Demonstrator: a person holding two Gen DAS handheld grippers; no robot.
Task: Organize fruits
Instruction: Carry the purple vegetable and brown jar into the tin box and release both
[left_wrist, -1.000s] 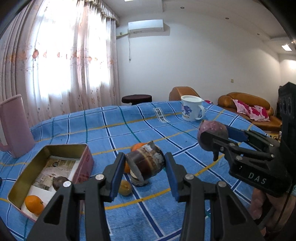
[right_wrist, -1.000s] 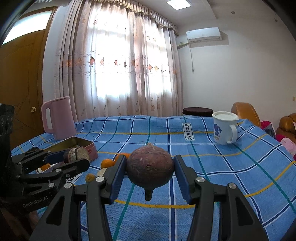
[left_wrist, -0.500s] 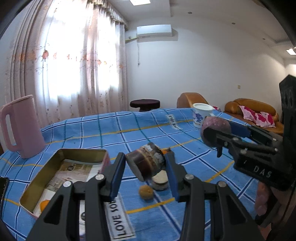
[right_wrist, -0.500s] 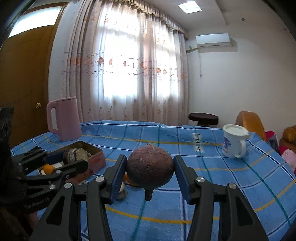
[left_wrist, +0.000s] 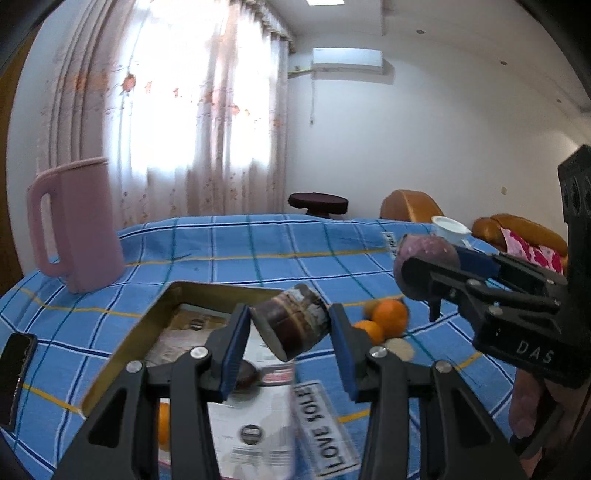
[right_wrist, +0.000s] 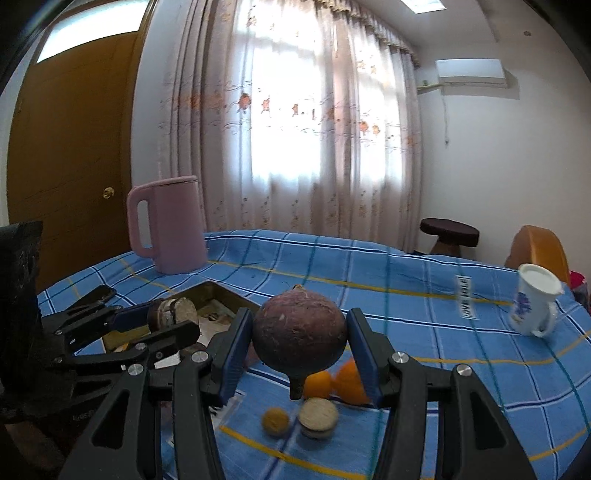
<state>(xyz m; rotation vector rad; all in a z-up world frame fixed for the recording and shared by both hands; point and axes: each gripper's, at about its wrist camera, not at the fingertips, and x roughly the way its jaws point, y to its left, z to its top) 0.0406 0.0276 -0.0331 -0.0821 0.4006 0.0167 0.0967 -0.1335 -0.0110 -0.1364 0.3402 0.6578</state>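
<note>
My left gripper is shut on a brown cut stub of fruit and holds it above the open gold tin box. The box holds an orange and a dark fruit. My right gripper is shut on a round dark purple fruit, held in the air to the right of the box. It also shows in the left wrist view. Two oranges, a small yellow fruit and a pale cut piece lie on the blue cloth.
A pink jug stands at the back left. A white mug stands at the far right. A dark phone lies left of the box. A "LOVE SOLE" label lies by the box. The table has a blue checked cloth.
Both grippers have swung left with their fruits still held. The left gripper now hangs over the tin box; the jug has come into full view.
</note>
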